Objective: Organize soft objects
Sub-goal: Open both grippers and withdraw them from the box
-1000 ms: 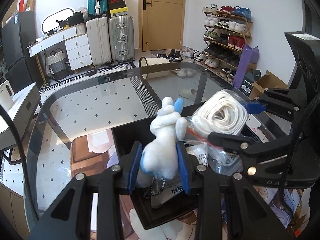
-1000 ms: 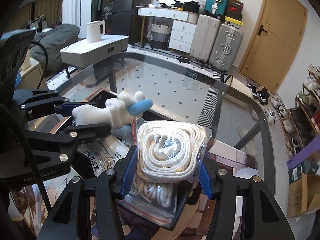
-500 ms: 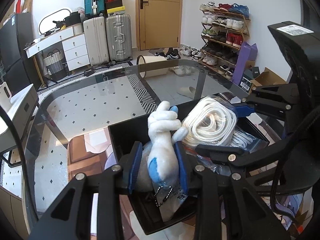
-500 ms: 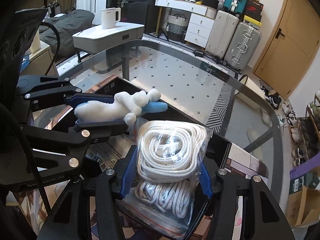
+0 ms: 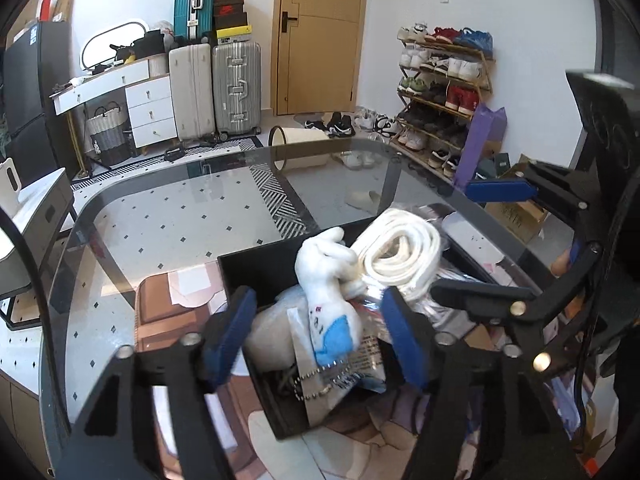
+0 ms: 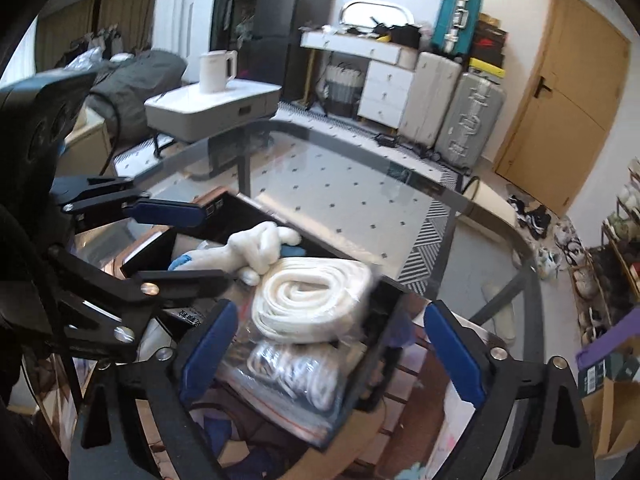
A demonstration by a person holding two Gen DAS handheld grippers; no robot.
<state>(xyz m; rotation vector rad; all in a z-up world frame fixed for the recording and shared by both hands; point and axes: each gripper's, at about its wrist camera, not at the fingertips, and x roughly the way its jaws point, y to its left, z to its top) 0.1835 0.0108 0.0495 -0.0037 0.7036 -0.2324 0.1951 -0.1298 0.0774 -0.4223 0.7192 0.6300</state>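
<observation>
A black box (image 5: 256,268) stands on the glass table. A white plush toy (image 5: 324,280) with a blue patch and a ball chain lies in it on some packets. My left gripper (image 5: 320,336) straddles the toy with its jaws opening, and the blue pads stand clear of it. Beside the toy rests a clear bag of coiled white rope (image 6: 312,296), also inside the box (image 6: 240,220). My right gripper (image 6: 332,350) is over the bag. Its jaws are opening wide and do not touch the bag. The plush toy (image 6: 256,248) leans against the rope bag (image 5: 400,248).
The glass table (image 5: 160,232) stretches away beyond the box. Printed packets and a dark cable lie under the toy. Suitcases (image 5: 216,88), a shoe rack (image 5: 440,92) and a white side table with a kettle (image 6: 212,100) stand around the room.
Both grippers sank toward the box while shut on the toy and the rope bag. Both have since opened, and the toy and bag now lie loose in the box.
</observation>
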